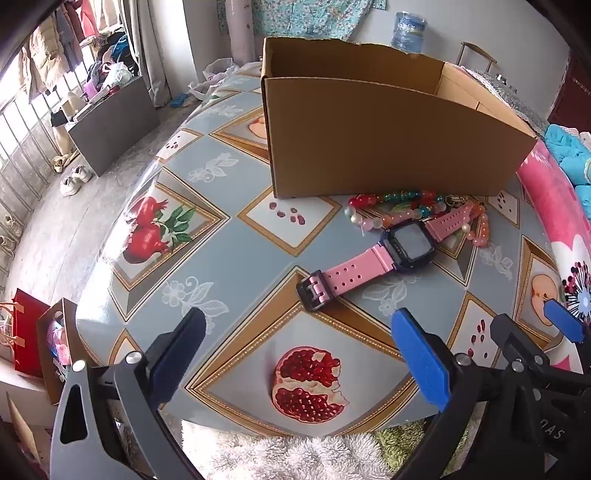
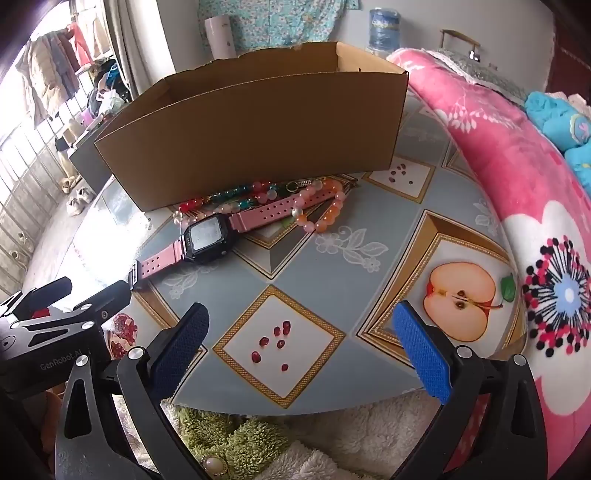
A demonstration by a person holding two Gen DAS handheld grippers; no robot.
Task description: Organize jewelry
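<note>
Home, likely bedroom: pink blanket (image 2: 498, 122), hanging clothes (image 1: 48, 55) (shoes (image 1: 75, 179) on floor).

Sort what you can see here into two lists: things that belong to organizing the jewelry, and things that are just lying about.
Belongs to the job:
- pink-strapped watch
- beaded bracelets
- open cardboard box
- left gripper, open
- right gripper, open

Just lying about:
- pink floral blanket
- water bottle
- white shoes
- red gift bag
</note>
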